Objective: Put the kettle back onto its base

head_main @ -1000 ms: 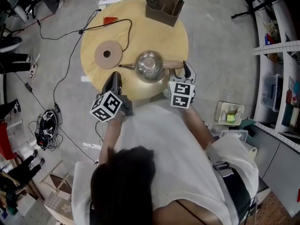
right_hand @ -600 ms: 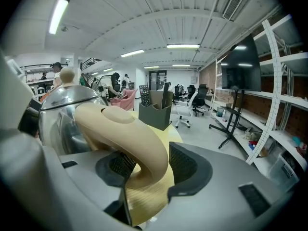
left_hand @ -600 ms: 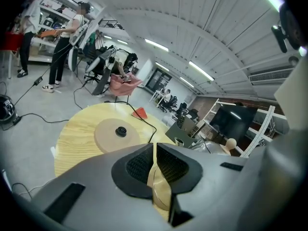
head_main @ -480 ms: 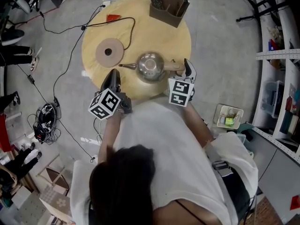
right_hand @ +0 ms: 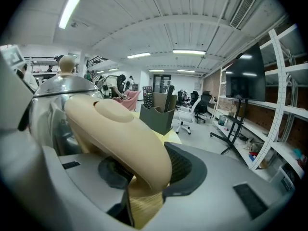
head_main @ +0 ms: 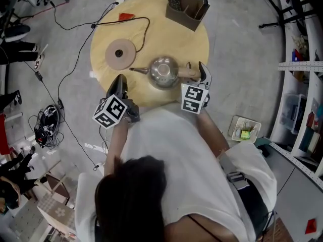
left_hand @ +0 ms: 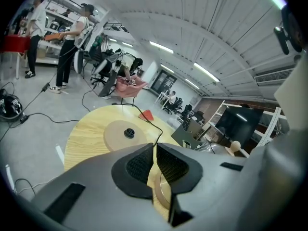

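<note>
A steel kettle (head_main: 164,72) (right_hand: 53,107) with a cream handle (head_main: 191,73) (right_hand: 120,129) stands near the middle of the round wooden table (head_main: 166,39), its spout to the left. Its round base (head_main: 120,54) (left_hand: 126,134) lies apart, to the upper left, on a black cord. My right gripper (head_main: 203,70) (right_hand: 144,172) has just been closing, and its pads now sit against both sides of the handle. My left gripper (head_main: 119,82) (left_hand: 155,153) is shut and empty at the table's near-left edge, left of the spout.
A brown desk organizer (head_main: 189,6) (right_hand: 156,114) holding a remote stands at the table's far edge. A red scrap (head_main: 126,16) lies beyond the base. Cables (head_main: 60,74) trail over the floor at left; shelving (head_main: 303,84) stands at right.
Both grippers stay where they were, the right one still at the kettle's handle. The head view has shifted slightly, so the table appears a little to the right.
</note>
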